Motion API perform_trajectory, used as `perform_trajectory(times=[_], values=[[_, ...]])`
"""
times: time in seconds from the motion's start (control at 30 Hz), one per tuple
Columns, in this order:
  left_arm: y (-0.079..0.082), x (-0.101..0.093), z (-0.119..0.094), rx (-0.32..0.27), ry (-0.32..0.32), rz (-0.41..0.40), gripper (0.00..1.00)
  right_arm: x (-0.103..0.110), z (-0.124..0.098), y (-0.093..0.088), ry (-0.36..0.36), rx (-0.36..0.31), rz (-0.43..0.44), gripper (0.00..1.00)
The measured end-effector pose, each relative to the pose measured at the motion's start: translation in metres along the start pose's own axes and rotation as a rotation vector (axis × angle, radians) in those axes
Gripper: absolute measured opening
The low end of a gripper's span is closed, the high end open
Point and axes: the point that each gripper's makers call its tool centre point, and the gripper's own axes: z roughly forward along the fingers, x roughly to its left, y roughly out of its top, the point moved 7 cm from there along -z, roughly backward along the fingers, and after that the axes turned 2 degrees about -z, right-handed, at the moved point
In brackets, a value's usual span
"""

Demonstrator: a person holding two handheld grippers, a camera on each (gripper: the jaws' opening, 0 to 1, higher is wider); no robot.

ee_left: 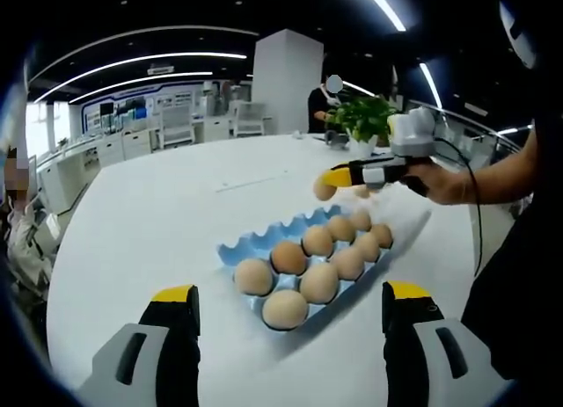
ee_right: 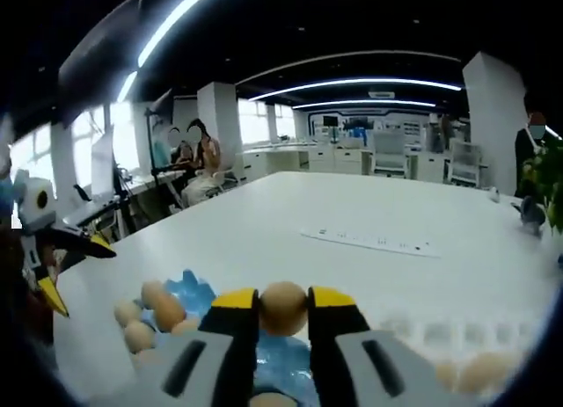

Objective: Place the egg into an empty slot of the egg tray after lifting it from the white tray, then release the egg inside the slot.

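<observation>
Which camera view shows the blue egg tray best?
The left gripper view: the whole blue egg tray lies in the open with its eggs countable. In the right gripper view the tray is mostly hidden behind the right gripper, which holds an egg.

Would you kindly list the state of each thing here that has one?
right tongs: shut on the egg, held above the blue egg tray
left tongs: open, holding nothing
blue egg tray: partly filled with eggs
white tray: some eggs in its slots
</observation>
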Motion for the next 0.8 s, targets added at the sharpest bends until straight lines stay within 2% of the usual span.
perform_trajectory(times=[0.27, 0.8], values=[[-0.001, 0.002, -0.001, 0.000, 0.005, -0.001, 0.85, 0.036, 0.027, 0.005, 0.097, -0.002, -0.018, 0.20], [-0.003, 0.004, -0.006, -0.003, 0.022, -0.014, 0.85, 0.082, 0.066, 0.004, 0.220, 0.017, -0.033, 0.20]])
